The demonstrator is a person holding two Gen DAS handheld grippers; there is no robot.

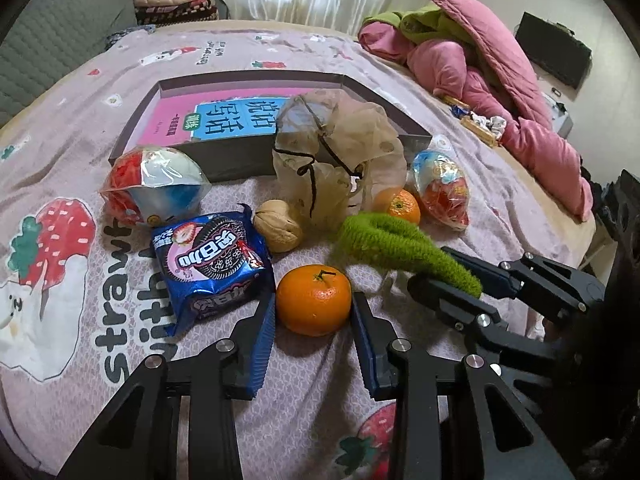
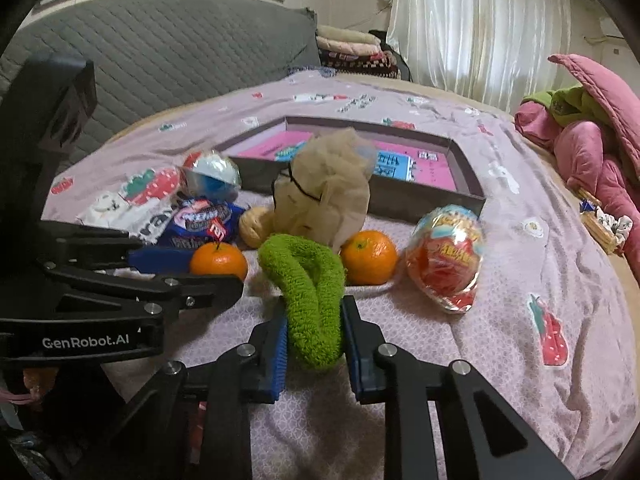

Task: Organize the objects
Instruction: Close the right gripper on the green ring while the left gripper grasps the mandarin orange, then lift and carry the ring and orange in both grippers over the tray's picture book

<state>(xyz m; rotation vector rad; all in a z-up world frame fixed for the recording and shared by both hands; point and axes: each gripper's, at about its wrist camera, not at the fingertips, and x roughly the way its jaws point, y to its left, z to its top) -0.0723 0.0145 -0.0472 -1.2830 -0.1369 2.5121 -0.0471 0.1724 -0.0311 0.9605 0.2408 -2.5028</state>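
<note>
On the pink strawberry bedsheet (image 1: pixel 80 152), the far grey box (image 1: pixel 224 160) held only a book. The left gripper (image 1: pixel 313 320) pinched the near orange (image 1: pixel 314 300); the right gripper (image 2: pixel 313 332) squeezed the green scrunchie (image 2: pixel 308 284). Snacks, a walnut (image 1: pixel 278 224), a mesh pouch (image 1: pixel 336 152) and a second orange (image 2: pixel 370 256) lay outside it: barely begun, by the look of it.

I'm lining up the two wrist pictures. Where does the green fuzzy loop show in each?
Left wrist: green fuzzy loop right of centre, pinched by the right gripper.
Right wrist: low centre, between that gripper's blue pads.
Shared landmark: the grey box behind it.
</note>
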